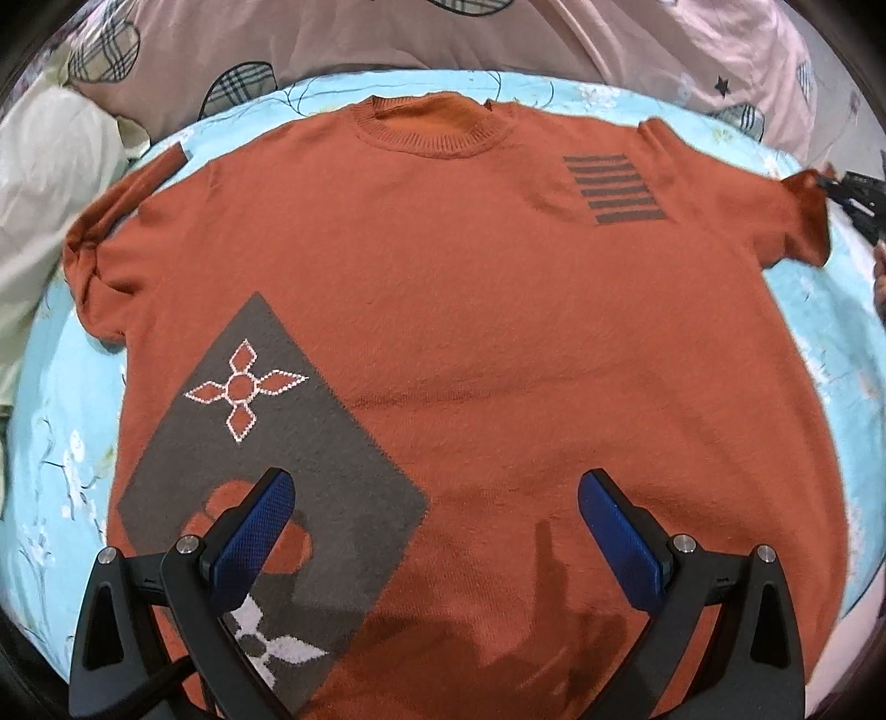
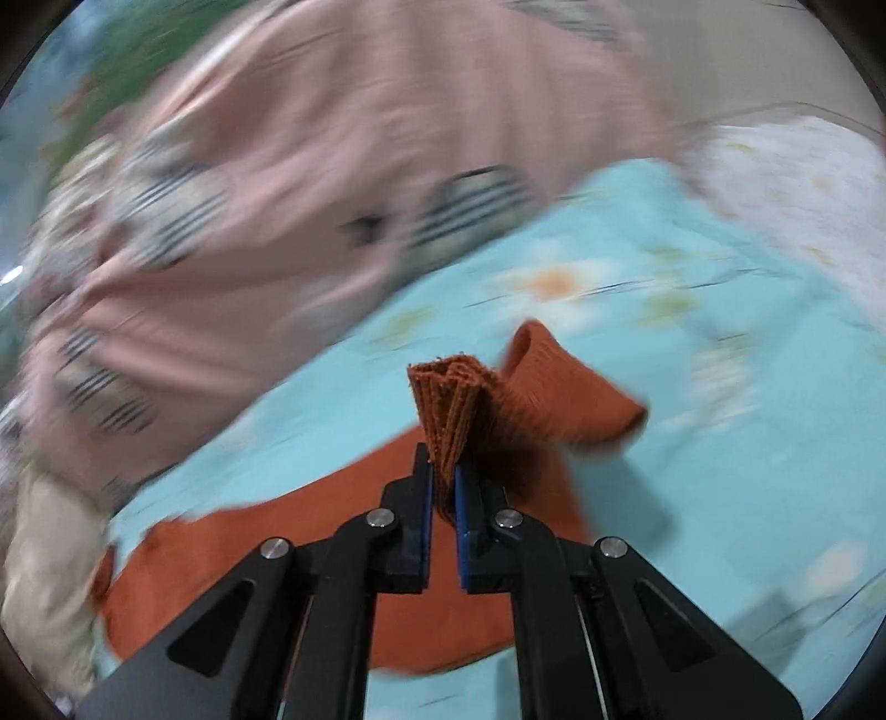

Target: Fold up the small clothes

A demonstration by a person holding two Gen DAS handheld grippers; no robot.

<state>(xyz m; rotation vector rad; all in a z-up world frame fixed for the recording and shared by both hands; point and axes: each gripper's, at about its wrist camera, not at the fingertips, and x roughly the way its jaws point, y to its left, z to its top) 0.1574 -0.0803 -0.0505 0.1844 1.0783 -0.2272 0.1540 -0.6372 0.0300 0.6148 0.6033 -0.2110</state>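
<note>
Right gripper [image 2: 443,471] is pinching a bunched sleeve cuff [image 2: 448,404] of the orange sweater [image 1: 470,332], jaws pressed together on the fabric, lifting it slightly off the bed; right wrist view is motion-blurred; left gripper [image 1: 437,487] is hovering over the sweater's lower hem, jaws spread wide, holding nothing; sweater is lying flat, front up, on the blue floral bedsheet [image 1: 66,443], collar pointing away; grey patch [image 1: 288,443] is sitting beneath the left finger; pink quilt [image 1: 387,33] is lying beyond the collar.
</note>
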